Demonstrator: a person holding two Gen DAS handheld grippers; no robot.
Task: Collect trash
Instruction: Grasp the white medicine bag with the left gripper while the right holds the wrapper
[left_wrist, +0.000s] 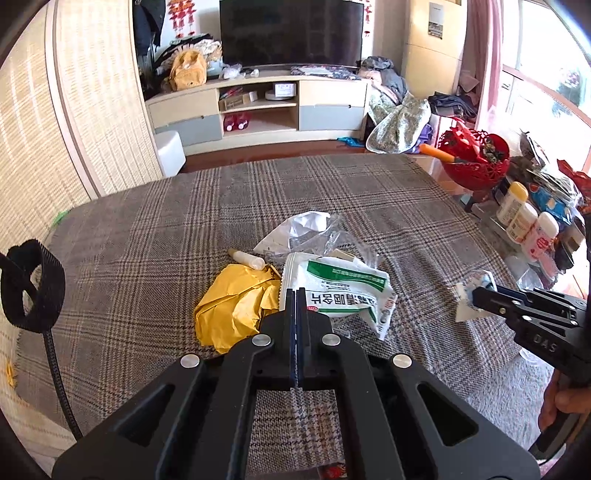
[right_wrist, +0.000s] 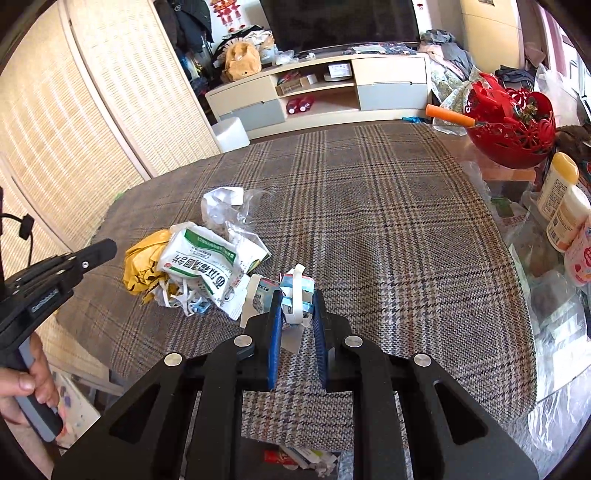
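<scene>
Currently my right gripper (right_wrist: 297, 317) is clamped on a small blue-and-white wrapper (right_wrist: 295, 295), held clear above the plaid cloth (right_wrist: 388, 240). My left gripper (left_wrist: 296, 295) has its jaws together on nothing, hovering over the white-and-green packet (left_wrist: 343, 291). Remaining pile: packet, yellow paper (left_wrist: 232, 306), clear plastic bag (left_wrist: 306, 232), all touching. Risk: the wrapper sits near the fingertips with loose strips dangling, so a quick swing could shake it free. The bin isn't clearly in view.
</scene>
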